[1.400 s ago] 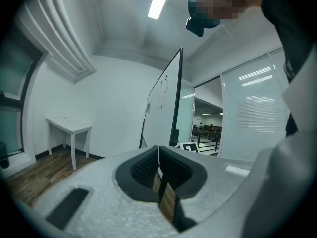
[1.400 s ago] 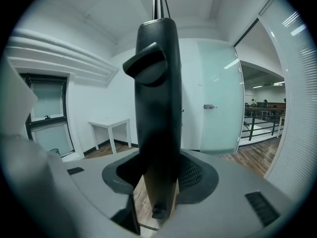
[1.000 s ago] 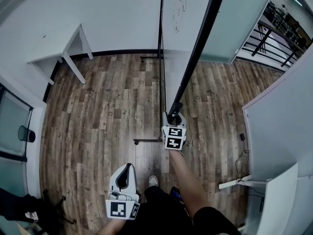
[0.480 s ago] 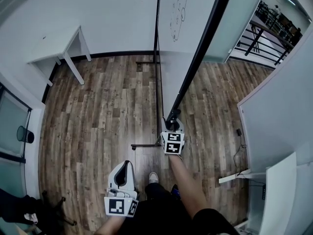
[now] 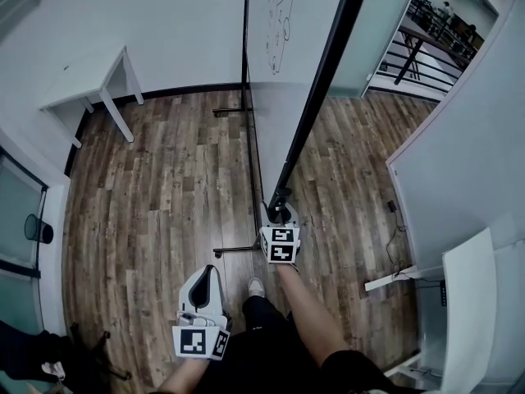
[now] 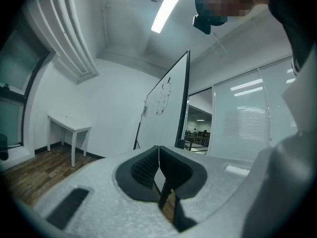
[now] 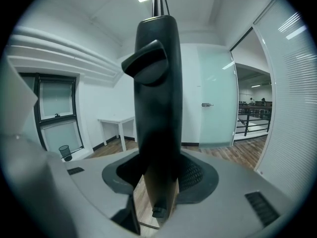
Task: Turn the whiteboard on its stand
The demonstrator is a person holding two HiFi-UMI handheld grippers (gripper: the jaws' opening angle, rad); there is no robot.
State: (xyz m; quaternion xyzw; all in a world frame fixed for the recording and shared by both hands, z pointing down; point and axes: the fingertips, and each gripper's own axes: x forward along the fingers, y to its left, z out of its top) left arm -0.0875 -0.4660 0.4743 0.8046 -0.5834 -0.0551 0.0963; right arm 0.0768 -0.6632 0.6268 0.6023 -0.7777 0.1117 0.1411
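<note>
The whiteboard, white with black pen drawings, stands edge-on ahead of me in a black frame on a thin black wheeled stand. My right gripper is shut on the frame's low near corner. In the right gripper view that black corner piece fills the space between the jaws of the right gripper. My left gripper hangs lower left by my leg, shut on nothing. In the left gripper view its pads meet, and the whiteboard rises beyond them.
A white table stands against the far left wall, and a dark bin sits by the left window. A frosted glass door is behind the board. A white panel and a floor cable lie right. The stand's foot is near my shoe.
The board's near corner and my right gripper on it have shifted a little left, and more of the drawn-on face shows. My left gripper has kept about the same place.
</note>
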